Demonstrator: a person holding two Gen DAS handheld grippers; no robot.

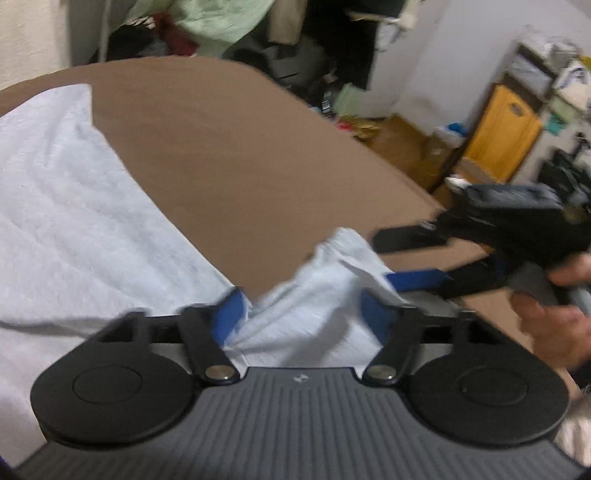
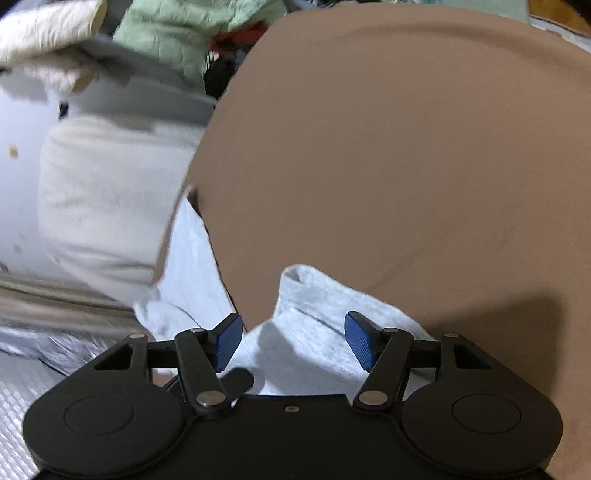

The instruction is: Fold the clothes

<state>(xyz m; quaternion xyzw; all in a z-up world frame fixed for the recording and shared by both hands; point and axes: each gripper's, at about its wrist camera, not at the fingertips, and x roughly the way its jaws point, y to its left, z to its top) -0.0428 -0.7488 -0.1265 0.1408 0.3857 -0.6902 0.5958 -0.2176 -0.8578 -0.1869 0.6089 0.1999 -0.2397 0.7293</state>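
A light grey garment [image 1: 74,203] lies spread over the left of the brown table [image 1: 240,147]. One bunched corner of it stands up between the blue pads [image 1: 231,317] of my left gripper [image 1: 303,299], whose jaws stand wide apart, open. From the right, my right gripper [image 1: 382,258] reaches in with a hand [image 1: 546,325] on its handle, one finger on each side of the corner's tip. In the right wrist view the same corner [image 2: 325,306] lies on the table [image 2: 406,147] between the open right gripper's [image 2: 293,317] pads, which do not press on it.
The table's far edge drops to a cluttered floor with a yellow box [image 1: 506,129] and shelves at the right. A pale green cloth [image 1: 221,18] hangs behind the table. Left of the table are a bulky off-white fabric shape [image 2: 110,203] and a silver quilted mat [image 2: 22,387].
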